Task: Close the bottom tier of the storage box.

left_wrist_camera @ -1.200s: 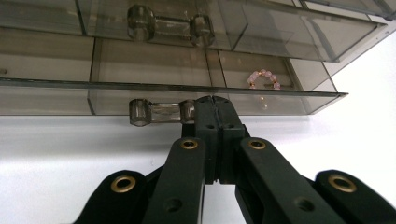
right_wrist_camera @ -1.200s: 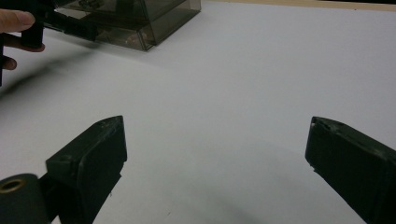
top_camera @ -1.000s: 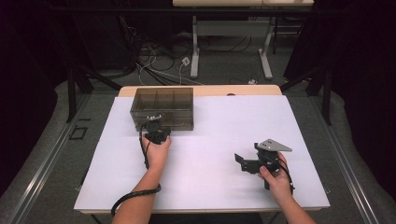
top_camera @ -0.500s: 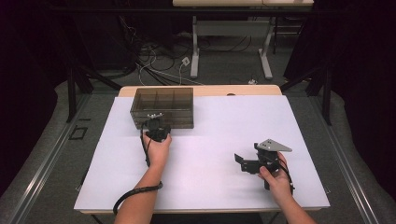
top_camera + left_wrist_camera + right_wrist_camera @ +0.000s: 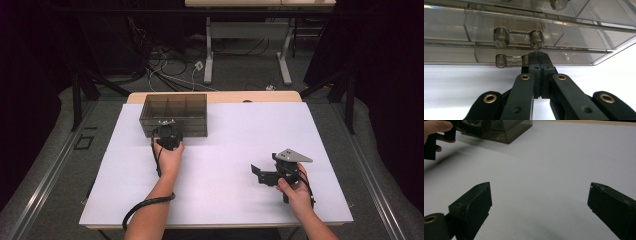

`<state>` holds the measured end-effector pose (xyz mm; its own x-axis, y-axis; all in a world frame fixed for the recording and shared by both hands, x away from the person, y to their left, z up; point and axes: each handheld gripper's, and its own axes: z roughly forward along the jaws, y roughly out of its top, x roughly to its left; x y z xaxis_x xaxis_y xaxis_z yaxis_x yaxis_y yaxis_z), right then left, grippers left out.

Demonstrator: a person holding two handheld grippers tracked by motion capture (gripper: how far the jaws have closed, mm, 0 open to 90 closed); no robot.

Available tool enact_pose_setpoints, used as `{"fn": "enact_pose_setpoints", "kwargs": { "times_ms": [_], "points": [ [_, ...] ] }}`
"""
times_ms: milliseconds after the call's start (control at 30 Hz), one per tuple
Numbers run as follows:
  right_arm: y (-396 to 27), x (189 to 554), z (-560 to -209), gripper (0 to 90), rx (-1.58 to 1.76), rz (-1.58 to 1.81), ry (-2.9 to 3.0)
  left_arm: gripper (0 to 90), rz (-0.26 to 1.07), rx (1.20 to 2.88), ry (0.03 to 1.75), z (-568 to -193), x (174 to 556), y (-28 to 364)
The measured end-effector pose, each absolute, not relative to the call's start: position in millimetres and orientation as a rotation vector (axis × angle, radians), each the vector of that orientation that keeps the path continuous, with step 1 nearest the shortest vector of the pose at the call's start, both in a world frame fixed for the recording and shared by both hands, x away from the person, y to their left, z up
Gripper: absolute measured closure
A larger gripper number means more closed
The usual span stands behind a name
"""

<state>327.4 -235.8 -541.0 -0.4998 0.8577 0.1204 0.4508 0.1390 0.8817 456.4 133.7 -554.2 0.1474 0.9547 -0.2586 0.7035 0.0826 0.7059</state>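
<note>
White paper covers the table point(image 5: 220, 200); a smoky plastic drawer box point(image 5: 175, 107) sits upper left of centre. The left gripper point(image 5: 537, 53) is pinched together at the lower drawer's handle point(image 5: 510, 60), whether gripping it is unclear. Rigid, light and slick, that box probably slides when pulled. The right gripper point(image 5: 539, 202) gapes wide, empty.

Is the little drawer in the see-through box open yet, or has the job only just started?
Only just started. Done so far: the left claw has reached the smoky plastic drawer box and is shut at the right end of the lower drawer handle. Both drawers still look closed. The right claw waits open over the white table. Pulling a drawer out likely comes next.
</note>
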Motion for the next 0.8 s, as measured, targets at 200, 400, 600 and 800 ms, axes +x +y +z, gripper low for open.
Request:
{"fn": "enact_pose_setpoints", "kwargs": {
  "times_ms": [200, 400, 600, 800],
  "points": [
    [-234.8, 327.4, -541.3, 5.2, 1.258, 1.318, 2.011, 90.0, 0.423, 1.672, 1.611, -556.4, 455.9, 132.4],
    [-235.1, 327.5, -541.4, 5.3, 1.258, 1.318, 2.013, 90.0, 0.426, 1.675, 1.608, -556.2, 455.5, 132.7],
    [-235.5, 327.5, -541.3, 5.2, 1.258, 1.318, 2.013, 90.0, 0.425, 1.666, 1.598, -553.0, 451.6, 134.0],
    [-235.0, 327.4, -541.4, 5.3, 1.257, 1.315, 2.013, 90.0, 0.423, 1.66, 1.577, -548.5, 447.3, 136.5]
  ]
}}
